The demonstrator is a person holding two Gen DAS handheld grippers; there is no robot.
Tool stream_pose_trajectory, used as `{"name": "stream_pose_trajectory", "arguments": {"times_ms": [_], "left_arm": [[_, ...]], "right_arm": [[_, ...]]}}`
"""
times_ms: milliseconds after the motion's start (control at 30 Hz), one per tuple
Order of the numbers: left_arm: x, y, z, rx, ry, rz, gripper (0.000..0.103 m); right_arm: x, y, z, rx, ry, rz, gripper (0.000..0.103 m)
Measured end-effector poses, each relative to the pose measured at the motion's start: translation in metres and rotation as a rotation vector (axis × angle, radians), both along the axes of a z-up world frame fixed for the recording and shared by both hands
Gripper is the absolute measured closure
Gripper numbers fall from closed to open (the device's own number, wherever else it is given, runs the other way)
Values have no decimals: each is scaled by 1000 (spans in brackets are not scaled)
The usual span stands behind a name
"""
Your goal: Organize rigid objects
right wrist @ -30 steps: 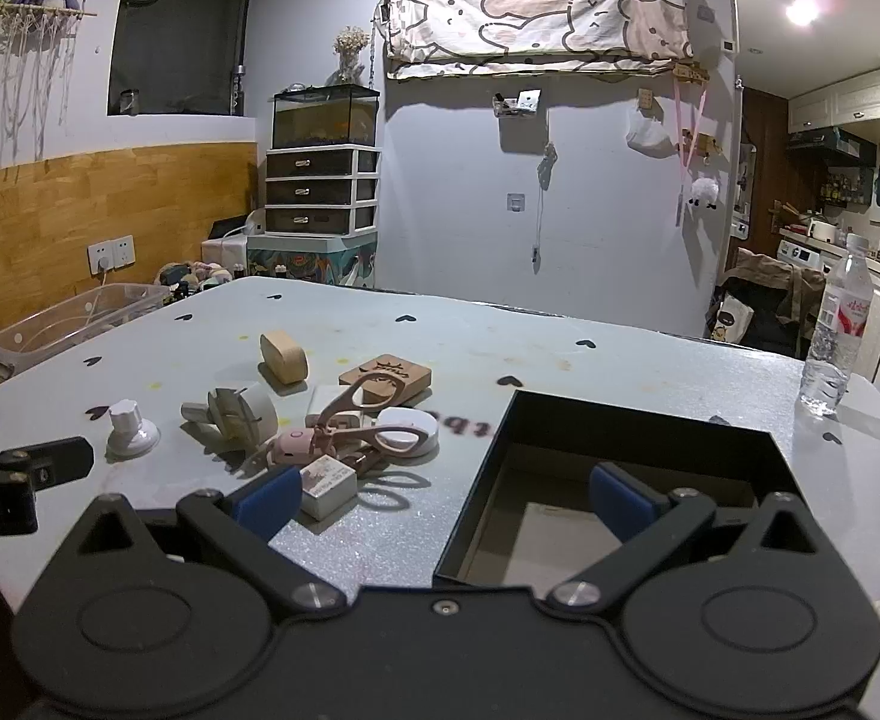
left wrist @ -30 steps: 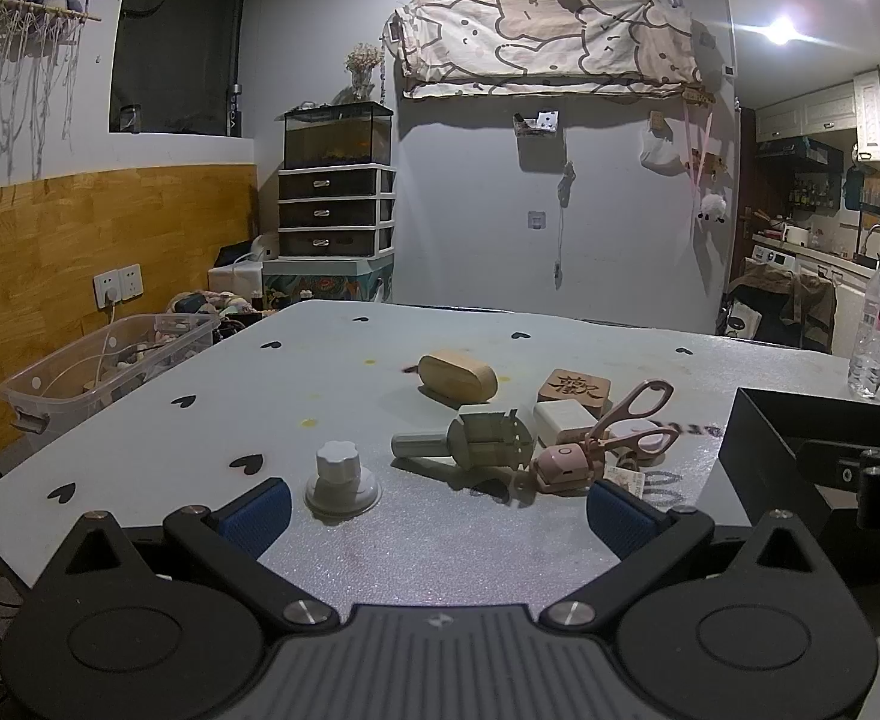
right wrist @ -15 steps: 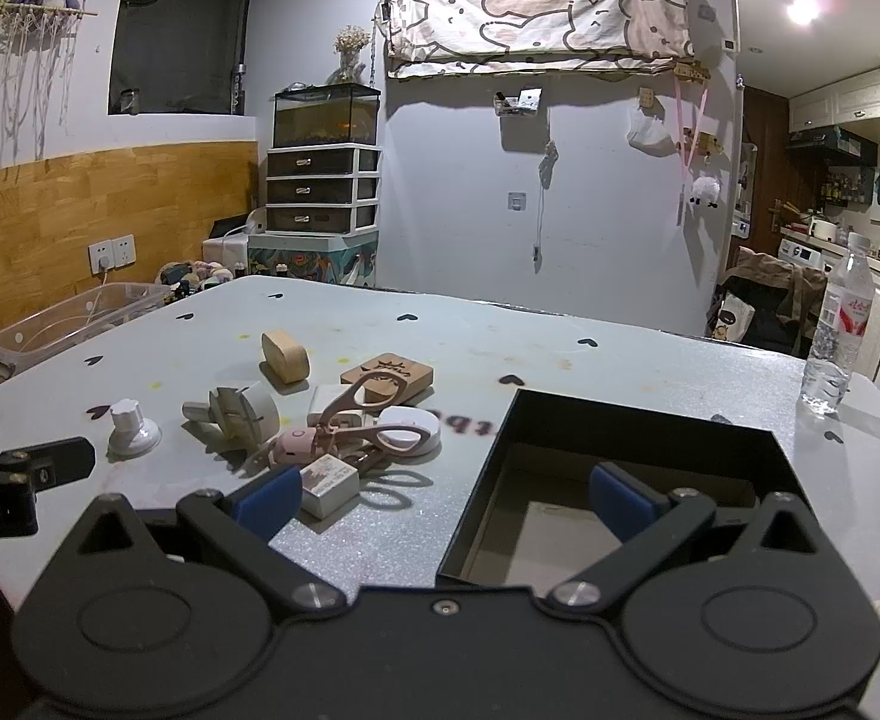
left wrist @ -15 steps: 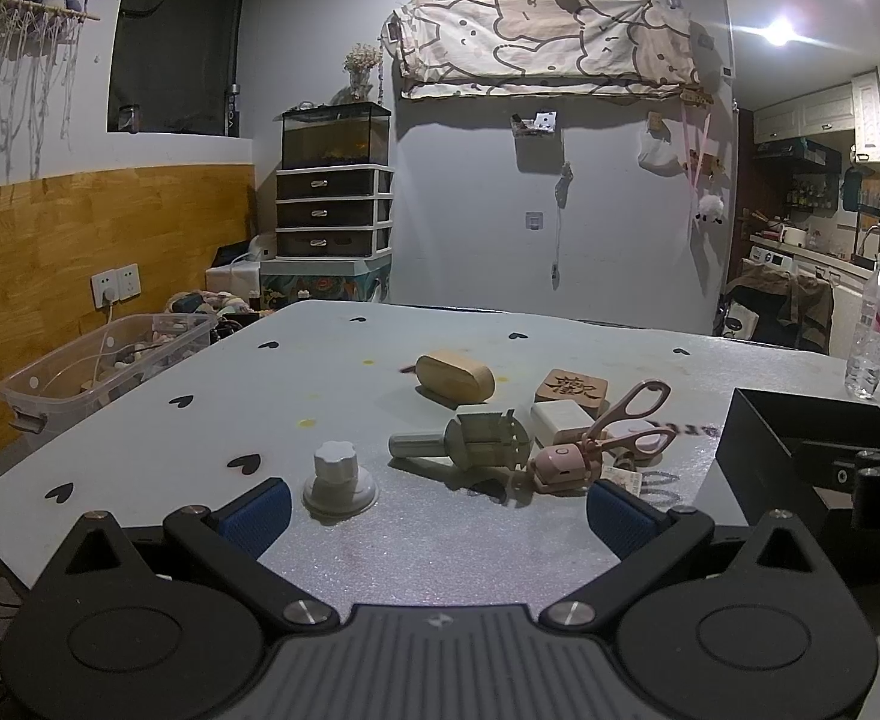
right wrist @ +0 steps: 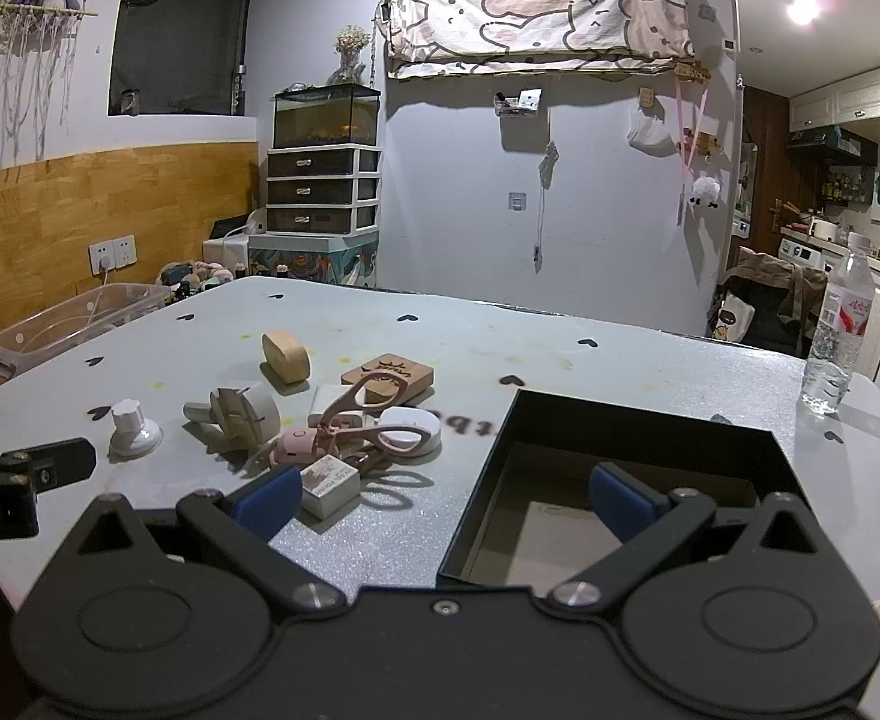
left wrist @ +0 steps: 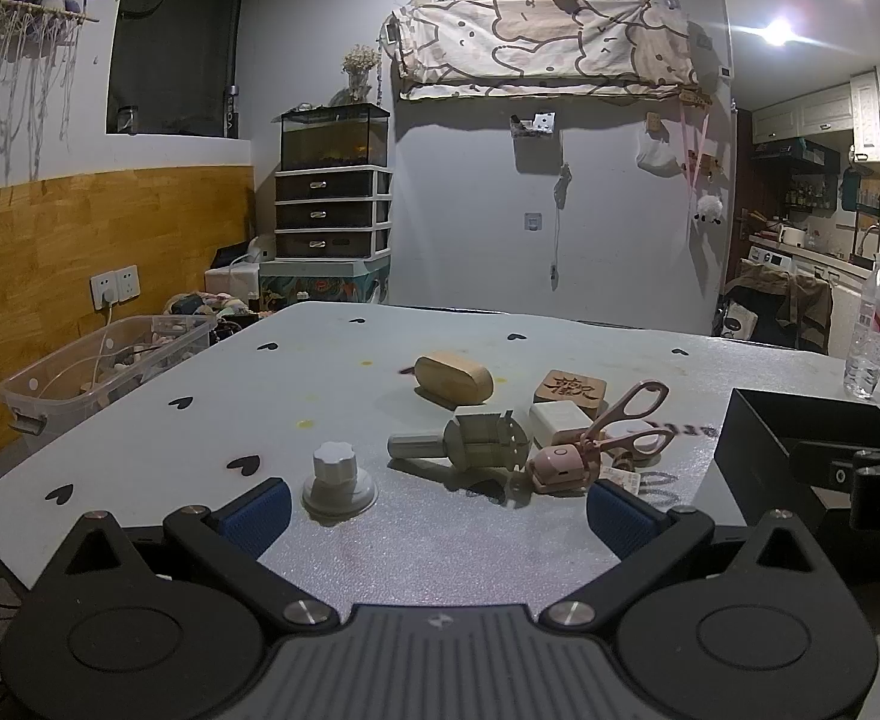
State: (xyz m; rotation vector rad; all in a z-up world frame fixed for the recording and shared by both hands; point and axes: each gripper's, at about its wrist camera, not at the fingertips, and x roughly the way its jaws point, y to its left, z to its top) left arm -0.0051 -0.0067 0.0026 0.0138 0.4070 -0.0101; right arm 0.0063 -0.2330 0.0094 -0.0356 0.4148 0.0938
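Note:
Small rigid objects lie in a cluster on the grey table: a white knob on a round base (left wrist: 338,480) (right wrist: 132,425), a beige cylindrical part (left wrist: 470,443) (right wrist: 237,411), a pink eyelash curler (left wrist: 602,441) (right wrist: 350,423), an oval wooden block (left wrist: 453,377) (right wrist: 286,355), a carved wooden square (left wrist: 569,387) (right wrist: 389,375) and a small white box (right wrist: 329,485). An open black box (right wrist: 620,480) (left wrist: 764,450) stands to their right. My left gripper (left wrist: 437,507) is open and empty, just short of the knob. My right gripper (right wrist: 443,495) is open and empty over the black box's left wall.
A water bottle (right wrist: 833,342) stands at the table's far right. A clear plastic bin (left wrist: 98,369) sits beyond the table's left edge. A drawer unit with a fish tank (left wrist: 332,198) stands against the back wall.
Both grippers have crept slightly forward toward the objects. Both stay open and nothing on the table has moved.

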Motion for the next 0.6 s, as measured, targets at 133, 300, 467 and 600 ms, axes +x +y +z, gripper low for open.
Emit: {"name": "stream_pose_trajectory", "arguments": {"times_ms": [133,300,467,600], "left_arm": [[1,1,0,-1,0,0,0],[0,1,0,-1,0,1,0],[0,-4,4,-5,-3,2,0],[4,-6,10,-10,-1,2,0]], "right_arm": [[0,1,0,0,0,2,0],[0,-1,1,4,-3,1,0],[2,1,5,7,-13,5,0],[7,-4,16,11,-22,-15,0]]}}
